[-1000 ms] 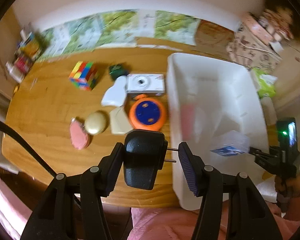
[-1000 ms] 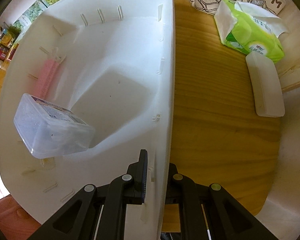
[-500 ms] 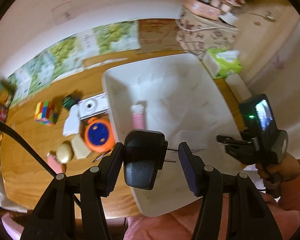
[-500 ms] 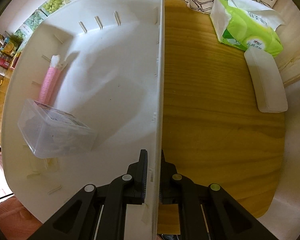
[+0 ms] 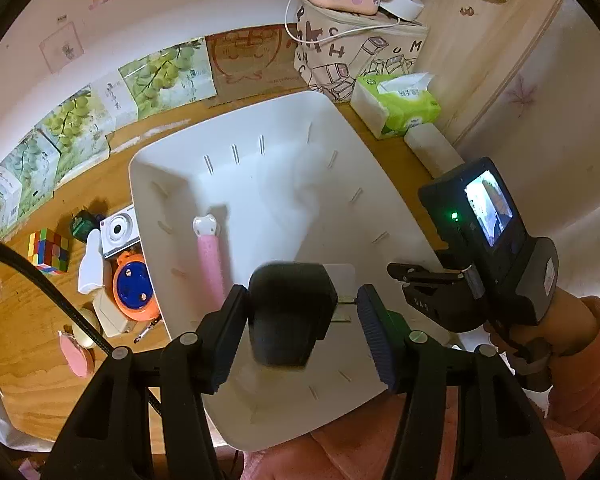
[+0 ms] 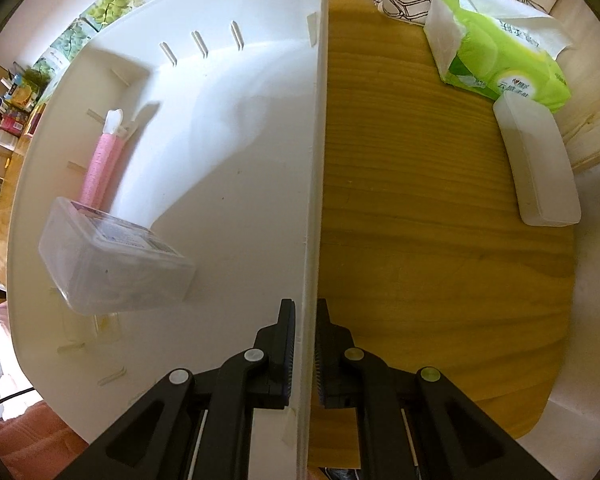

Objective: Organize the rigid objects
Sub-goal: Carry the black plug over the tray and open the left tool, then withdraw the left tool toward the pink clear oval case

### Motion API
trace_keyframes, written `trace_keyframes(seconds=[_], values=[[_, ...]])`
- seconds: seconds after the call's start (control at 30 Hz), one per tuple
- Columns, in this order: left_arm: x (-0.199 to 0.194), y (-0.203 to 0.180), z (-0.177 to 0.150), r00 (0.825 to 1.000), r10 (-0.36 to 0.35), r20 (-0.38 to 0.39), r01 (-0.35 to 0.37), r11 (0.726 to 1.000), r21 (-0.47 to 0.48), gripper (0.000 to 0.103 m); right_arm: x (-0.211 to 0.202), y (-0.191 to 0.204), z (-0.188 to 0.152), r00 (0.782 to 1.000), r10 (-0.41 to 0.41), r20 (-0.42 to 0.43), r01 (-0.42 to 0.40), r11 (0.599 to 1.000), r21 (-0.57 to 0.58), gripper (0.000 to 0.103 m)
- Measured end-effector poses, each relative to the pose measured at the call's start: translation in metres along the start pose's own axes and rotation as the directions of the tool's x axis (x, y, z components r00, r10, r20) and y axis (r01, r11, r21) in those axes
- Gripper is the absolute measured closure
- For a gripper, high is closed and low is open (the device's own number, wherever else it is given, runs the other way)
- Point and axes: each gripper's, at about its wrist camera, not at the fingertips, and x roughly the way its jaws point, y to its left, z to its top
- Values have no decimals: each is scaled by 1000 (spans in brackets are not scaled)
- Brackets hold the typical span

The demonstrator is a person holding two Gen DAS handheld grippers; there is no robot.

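My left gripper (image 5: 300,312) is shut on a black plug adapter (image 5: 290,312), whose metal prongs point at the right finger. It hangs above the near part of the white bin (image 5: 172,168). In the bin lie a pink tube with a white cap (image 5: 210,256) and a clear plastic box (image 6: 112,256), which the adapter mostly hides in the left wrist view. My right gripper (image 6: 305,312) is shut on the bin's right wall (image 6: 316,160), one finger inside and one outside. It also shows in the left wrist view, where the right gripper (image 5: 420,280) is held by a hand in a pink sleeve.
Left of the bin on the wooden table lie a colour cube (image 5: 48,250), a white camera (image 5: 118,232), an orange and blue round device (image 5: 134,286), a gold disc (image 5: 85,320) and a pink piece (image 5: 74,354). A green tissue pack (image 6: 504,52) and a white case (image 6: 536,164) lie right of the bin.
My left gripper has carried the black adapter to the right, from above the table's loose items to above the bin, rolling as it went. The right gripper has stayed clamped on the bin wall.
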Motion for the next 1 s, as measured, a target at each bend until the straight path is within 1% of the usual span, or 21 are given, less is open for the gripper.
trace_keyframes(seconds=[0.13, 0.2, 0.3, 0.37, 0.53, 0.67, 0.73, 0.8, 0.93, 1.0], values=[[-1, 3, -2, 1000, 5, -1, -5, 1000, -19, 41, -2, -1, 5, 1000, -5, -9, 5, 1000, -6, 94], [-2, 8, -3, 1000, 13, 0, -13, 999, -35, 33, -4, 2, 9, 1000, -13, -13, 13, 1000, -12, 94], [-8, 18, -5, 999, 30, 16, -29, 997, -65, 31, -3, 8, 11, 1000, -17, -17, 16, 1000, -4, 95], [-12, 28, -7, 999, 32, 29, -29, 994, -101, 26, -1, 13, 10, 1000, -19, -18, 19, 1000, 5, 95], [-18, 60, -9, 998, 44, 47, -34, 983, -183, 26, 0, 13, 11, 999, -23, -28, 24, 999, 23, 95], [-24, 88, -12, 997, 44, 64, -28, 970, -241, 26, -2, 15, 13, 999, -41, -35, 42, 999, 21, 95], [-28, 103, -14, 996, 62, 70, -42, 964, -263, 26, -2, 15, 14, 998, -43, -39, 44, 998, 34, 95], [-30, 119, -18, 995, 70, 68, -48, 957, -285, 26, -3, 14, 17, 998, -38, -42, 41, 998, 55, 95], [-32, 151, -31, 998, 43, 54, -22, 938, -345, 26, -5, 10, 21, 999, -33, -37, 36, 995, 94, 95], [-32, 165, -37, 998, 45, 44, -25, 929, -369, 26, -8, 8, 25, 999, -32, -35, 36, 993, 116, 95]])
